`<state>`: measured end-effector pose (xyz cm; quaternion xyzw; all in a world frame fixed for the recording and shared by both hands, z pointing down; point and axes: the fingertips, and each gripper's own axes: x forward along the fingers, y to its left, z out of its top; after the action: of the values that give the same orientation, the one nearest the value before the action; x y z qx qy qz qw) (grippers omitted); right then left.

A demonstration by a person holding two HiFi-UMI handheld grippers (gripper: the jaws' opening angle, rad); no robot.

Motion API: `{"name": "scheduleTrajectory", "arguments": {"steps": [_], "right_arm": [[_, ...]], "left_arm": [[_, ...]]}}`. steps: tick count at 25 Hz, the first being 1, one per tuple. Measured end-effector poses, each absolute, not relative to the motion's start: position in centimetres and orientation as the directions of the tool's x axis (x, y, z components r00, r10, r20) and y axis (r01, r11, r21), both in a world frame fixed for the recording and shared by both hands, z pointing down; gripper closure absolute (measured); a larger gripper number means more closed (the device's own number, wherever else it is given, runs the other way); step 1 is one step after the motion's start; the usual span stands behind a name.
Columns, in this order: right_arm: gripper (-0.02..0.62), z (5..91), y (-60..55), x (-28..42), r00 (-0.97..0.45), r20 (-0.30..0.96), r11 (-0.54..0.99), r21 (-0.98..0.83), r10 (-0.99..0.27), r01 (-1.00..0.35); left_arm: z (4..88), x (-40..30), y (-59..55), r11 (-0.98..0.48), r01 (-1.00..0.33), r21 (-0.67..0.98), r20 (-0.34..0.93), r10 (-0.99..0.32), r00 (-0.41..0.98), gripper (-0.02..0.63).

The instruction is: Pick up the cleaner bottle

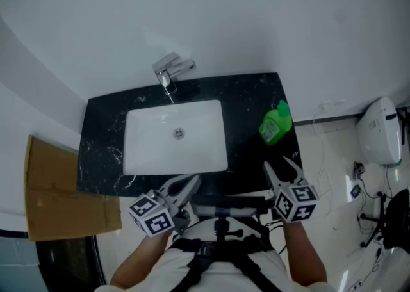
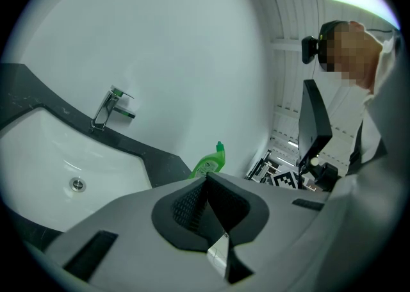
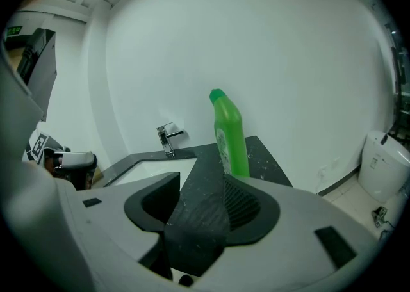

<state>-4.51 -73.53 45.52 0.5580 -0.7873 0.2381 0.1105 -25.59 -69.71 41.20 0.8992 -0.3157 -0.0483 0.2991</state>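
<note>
The green cleaner bottle [image 1: 276,124] stands upright on the right part of the black countertop [image 1: 250,95], near the wall. My right gripper [image 1: 280,162] hovers at the counter's front edge, just short of the bottle, and is open with nothing between its fingers. In the right gripper view the bottle [image 3: 230,137] rises straight ahead, beyond the right gripper [image 3: 202,178]. My left gripper [image 1: 186,183] hangs in front of the sink with its jaws shut and empty. In the left gripper view the bottle [image 2: 208,164] shows just over the tip of the left gripper [image 2: 206,177].
A white sink basin [image 1: 176,134] is set into the counter, with a chrome faucet [image 1: 170,70] behind it. Flat cardboard [image 1: 57,188] lies on the floor to the left. A white toilet [image 1: 379,132] and cables are on the floor at the right.
</note>
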Motion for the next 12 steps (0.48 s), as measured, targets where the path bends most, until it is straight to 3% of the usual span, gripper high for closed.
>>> {"name": "scheduleTrajectory", "arguments": {"steps": [12], "right_arm": [[0.379,42.9,-73.8,-4.0,-0.355,0.417,0.283,-0.226,-0.837,-0.932]], "left_arm": [[41.3,-24.7,-70.2,-0.62,-0.529,0.579,0.091,-0.596,0.798,0.606]]}}
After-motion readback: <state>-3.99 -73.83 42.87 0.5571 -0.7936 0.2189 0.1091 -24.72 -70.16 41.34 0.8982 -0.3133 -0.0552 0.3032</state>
